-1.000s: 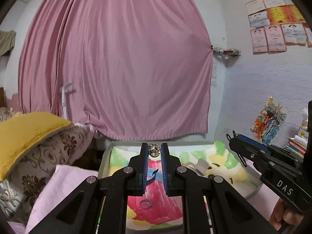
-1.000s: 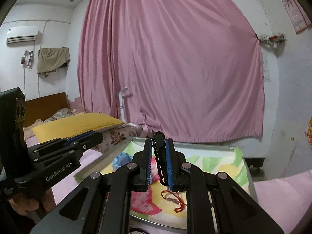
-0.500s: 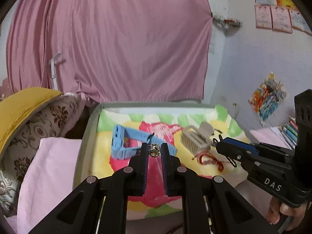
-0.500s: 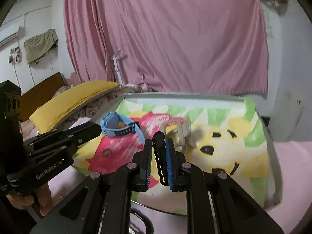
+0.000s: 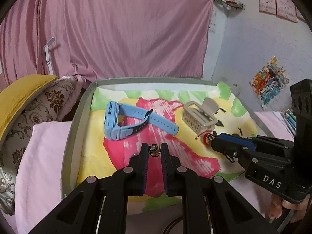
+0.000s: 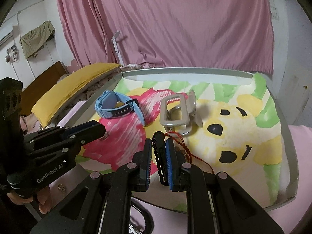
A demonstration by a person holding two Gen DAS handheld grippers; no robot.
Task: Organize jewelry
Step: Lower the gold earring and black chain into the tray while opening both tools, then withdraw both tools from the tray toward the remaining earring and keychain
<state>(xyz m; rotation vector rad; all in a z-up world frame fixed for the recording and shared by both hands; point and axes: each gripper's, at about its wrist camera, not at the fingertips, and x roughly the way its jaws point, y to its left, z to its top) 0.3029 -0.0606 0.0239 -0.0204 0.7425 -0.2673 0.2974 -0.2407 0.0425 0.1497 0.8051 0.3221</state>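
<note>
Soft, even indoor light fills both views; the pink curtain [image 5: 120, 29] glows faintly, as if lit from behind, though no lamp shows. Shadows are weak — only a pale smudge beside the beige hair clip [image 6: 178, 113] on the cartoon-print cloth [image 6: 243, 132]. No glare on the black gripper bodies; fisheye bending curves the tray rim [image 5: 78, 128] and walls, with dark vignette corners; the right view is slightly softer — the curtain and far wall smeared.
</note>
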